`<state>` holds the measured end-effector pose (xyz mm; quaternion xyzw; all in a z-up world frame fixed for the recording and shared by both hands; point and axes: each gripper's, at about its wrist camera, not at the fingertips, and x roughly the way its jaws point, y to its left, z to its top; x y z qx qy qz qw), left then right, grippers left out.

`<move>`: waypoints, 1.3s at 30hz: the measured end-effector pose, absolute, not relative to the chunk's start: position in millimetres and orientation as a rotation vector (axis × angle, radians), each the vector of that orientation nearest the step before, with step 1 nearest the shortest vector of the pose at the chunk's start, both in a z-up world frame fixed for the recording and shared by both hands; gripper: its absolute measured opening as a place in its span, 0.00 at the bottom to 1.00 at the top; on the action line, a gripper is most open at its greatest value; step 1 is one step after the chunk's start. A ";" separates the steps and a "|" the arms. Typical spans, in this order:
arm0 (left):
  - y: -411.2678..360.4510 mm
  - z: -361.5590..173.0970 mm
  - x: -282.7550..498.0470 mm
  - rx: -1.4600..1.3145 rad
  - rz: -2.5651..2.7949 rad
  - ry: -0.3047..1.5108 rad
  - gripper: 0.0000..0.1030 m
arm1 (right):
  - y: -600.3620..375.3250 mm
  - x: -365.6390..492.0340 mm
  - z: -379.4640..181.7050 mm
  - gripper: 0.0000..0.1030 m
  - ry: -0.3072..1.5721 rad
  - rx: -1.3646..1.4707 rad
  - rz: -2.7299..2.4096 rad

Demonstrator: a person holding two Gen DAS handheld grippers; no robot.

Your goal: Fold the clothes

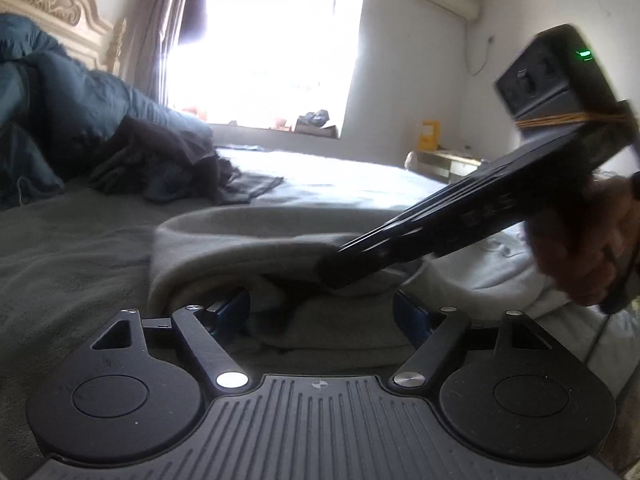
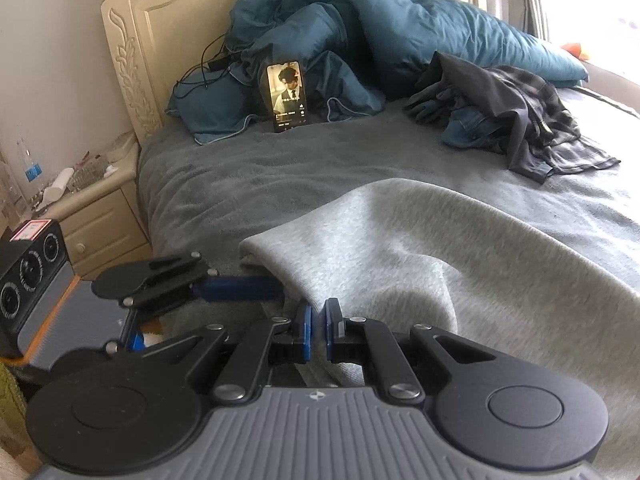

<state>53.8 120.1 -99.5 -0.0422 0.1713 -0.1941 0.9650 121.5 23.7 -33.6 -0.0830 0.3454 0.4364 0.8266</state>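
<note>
Left wrist view: your left claw (image 1: 322,312) stands released, its blue pads wide apart, with a bunched fold of the grey sweatshirt (image 1: 248,240) lying between them; whether either pad touches the cloth cannot be told, as the fingertips are partly buried in the folds. Your right claw (image 1: 336,276) enters from the right, its tip sunk into the same garment, the hand (image 1: 592,240) holding it blurred and cut off at the frame edge.

Right wrist view: your right claw (image 2: 318,328) is clenched on an edge of the grey sweatshirt (image 2: 420,240), pads nearly meeting with cloth pinched between. The sweatshirt lies on the bed (image 2: 240,184), near its front edge. One finger of your left claw (image 2: 240,288) disappears under the garment's hem. A heap of dark clothes (image 2: 512,120) sits well apart, beside the teal duvet (image 2: 360,32); its separate items are hard to distinguish.
</note>
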 end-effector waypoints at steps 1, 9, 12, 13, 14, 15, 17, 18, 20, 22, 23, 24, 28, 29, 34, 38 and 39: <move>120.8 -102.6 59.8 -0.090 -0.393 0.359 0.77 | 23.2 121.4 -33.4 0.08 0.734 -0.171 0.926; 136.8 -118.0 68.1 -0.160 -0.348 0.397 0.70 | 24.0 118.7 -30.4 0.08 0.729 -0.190 0.946; 140.9 -115.9 55.8 -0.162 -0.318 0.397 0.71 | 28.3 116.3 -34.9 0.08 0.731 -0.217 0.951; 142.2 -114.9 51.3 -0.161 -0.307 0.397 0.74 | 30.1 114.6 -36.8 0.08 0.726 -0.233 0.951; 144.6 -113.9 46.0 -0.165 -0.299 0.398 0.74 | 32.1 112.6 -38.9 0.08 0.720 -0.251 0.950; 149.2 -113.0 39.4 -0.179 -0.298 0.401 0.74 | 34.2 109.9 -41.4 0.08 0.710 -0.274 0.949; 158.8 -111.4 27.0 -0.214 -0.277 0.408 0.76 | 39.3 103.9 -48.6 0.08 0.687 -0.331 0.943; 163.9 -110.2 20.9 -0.232 -0.265 0.408 0.76 | 42.5 100.0 -54.0 0.08 0.672 -0.368 0.935; 174.2 -105.2 9.5 -0.268 -0.248 0.388 0.76 | 49.1 91.1 -65.7 0.10 0.632 -0.448 0.918; 181.7 -95.8 6.7 -0.305 -0.238 0.346 0.76 | 56.8 76.2 -79.3 0.13 0.542 -0.555 0.888; 183.3 -90.6 10.3 -0.324 -0.245 0.323 0.76 | 60.0 67.2 -85.5 0.16 0.483 -0.608 0.865; 183.9 -85.8 14.5 -0.339 -0.253 0.302 0.76 | 62.7 57.0 -90.6 0.21 0.422 -0.654 0.844; 173.6 -77.2 40.5 -0.331 -0.266 0.269 0.75 | 62.1 16.3 -99.4 0.37 0.240 -0.741 0.794; 169.9 -77.7 47.9 -0.319 -0.261 0.274 0.75 | 60.0 7.8 -99.8 0.37 0.213 -0.746 0.784; 155.5 -88.8 74.1 -0.233 -0.197 0.337 0.67 | 24.5 -8.2 -81.9 0.37 0.241 -0.641 0.700; 168.9 -110.6 76.2 -0.244 -0.118 0.414 0.63 | -7.4 9.9 -64.4 0.37 0.300 -0.471 0.637; 175.8 -115.2 77.7 -0.289 -0.123 0.425 0.63 | -15.3 14.9 -60.1 0.37 0.315 -0.427 0.621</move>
